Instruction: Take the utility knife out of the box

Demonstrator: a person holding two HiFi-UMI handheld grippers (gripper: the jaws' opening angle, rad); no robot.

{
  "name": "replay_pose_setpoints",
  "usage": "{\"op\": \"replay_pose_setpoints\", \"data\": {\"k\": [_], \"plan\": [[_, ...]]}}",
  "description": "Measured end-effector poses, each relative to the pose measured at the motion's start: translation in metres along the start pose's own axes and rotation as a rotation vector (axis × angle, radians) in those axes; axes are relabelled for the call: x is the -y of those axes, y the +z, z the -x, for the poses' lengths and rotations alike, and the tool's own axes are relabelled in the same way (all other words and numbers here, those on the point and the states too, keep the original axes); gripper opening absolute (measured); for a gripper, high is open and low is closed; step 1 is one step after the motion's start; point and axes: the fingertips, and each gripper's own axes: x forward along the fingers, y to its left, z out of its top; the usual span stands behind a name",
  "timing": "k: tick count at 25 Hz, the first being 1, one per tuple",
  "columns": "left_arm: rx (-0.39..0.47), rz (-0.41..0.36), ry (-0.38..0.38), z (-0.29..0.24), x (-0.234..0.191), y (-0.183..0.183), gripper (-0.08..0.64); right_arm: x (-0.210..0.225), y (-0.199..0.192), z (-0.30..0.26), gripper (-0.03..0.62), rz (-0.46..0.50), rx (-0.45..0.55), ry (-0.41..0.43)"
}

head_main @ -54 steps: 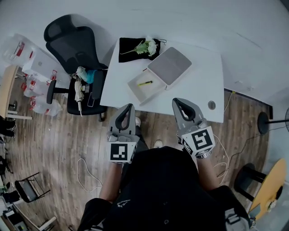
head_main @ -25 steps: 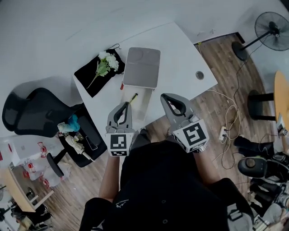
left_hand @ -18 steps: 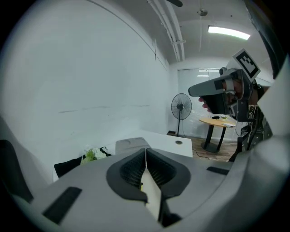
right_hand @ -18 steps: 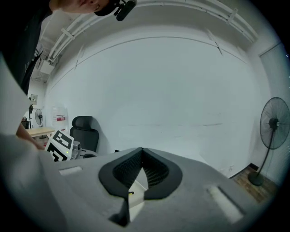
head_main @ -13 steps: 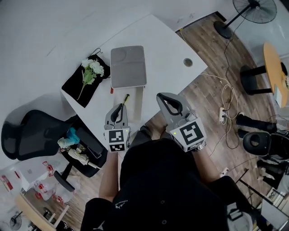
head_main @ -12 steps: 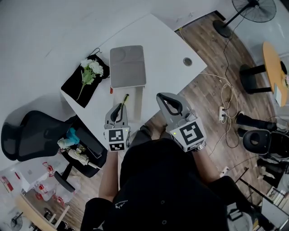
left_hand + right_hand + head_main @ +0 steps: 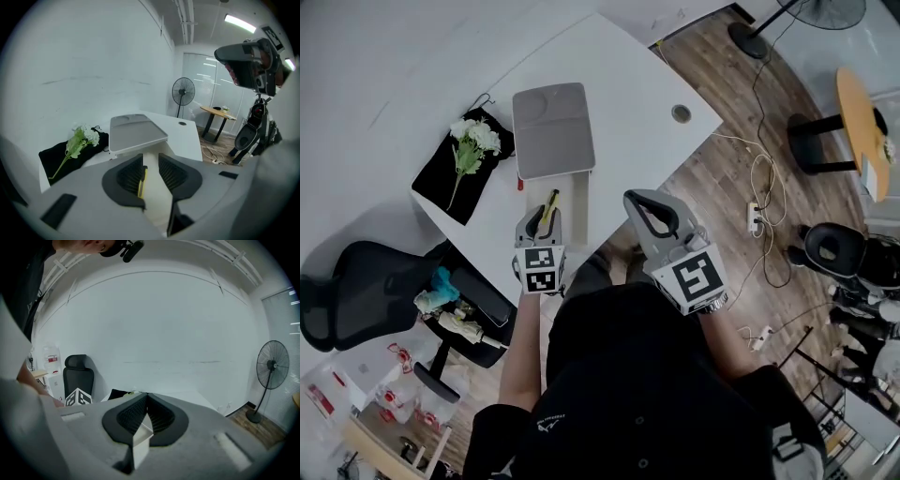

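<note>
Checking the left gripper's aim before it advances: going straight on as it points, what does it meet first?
Most likely the yellow knife lying in the open box: it shows between the left gripper's parted jaws, by the left one. Depth is uncertain.

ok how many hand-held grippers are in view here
2. The left hand-held gripper hangs over the open box, jaws apart beside the yellow utility knife. The right hand-held gripper is to the box's right, jaws together, holding nothing.

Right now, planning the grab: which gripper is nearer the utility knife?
Left. Left gripper is over the utility knife; right gripper sits off beside the box.
</note>
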Motion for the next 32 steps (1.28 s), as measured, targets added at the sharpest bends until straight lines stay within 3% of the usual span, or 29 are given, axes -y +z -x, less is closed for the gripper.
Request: {"op": "replay_pose_setpoints", "data": {"k": [10, 14, 20, 24, 28, 32], "plan": [[-0.135, -0.045, -0.001, -0.042, -0.009, -0.025, 0.098, 0.015, -0.013, -0.004, 0.005, -0.035, -0.042, -0.064], [-0.237, -0.062, -0.016, -0.062, -0.01, -0.039, 0.105, 0.021, -0.016, -0.007, 0.005, -0.043, -0.061, -0.086], [-0.371, -0.15, 0.041, -0.087, -0.019, -0.053, 0.11, 0.032, -0.026, -0.011, 0.005, -0.062, -0.086, -0.122], [-0.408, -0.208, 0.04, -0.097, -0.015, -0.053, 0.11, 0.039, -0.029, -0.008, 0.005, -0.071, -0.09, -0.141], [-0.472, -0.201, 0.039, -0.101, -0.013, -0.06, 0.11, 0.047, -0.031, -0.005, 0.005, -0.082, -0.092, -0.162], [-0.552, -0.141, 0.082, -0.103, -0.016, -0.072, 0.112, 0.051, -0.035, -0.005, 0.005, -0.089, -0.096, -0.172]]}}
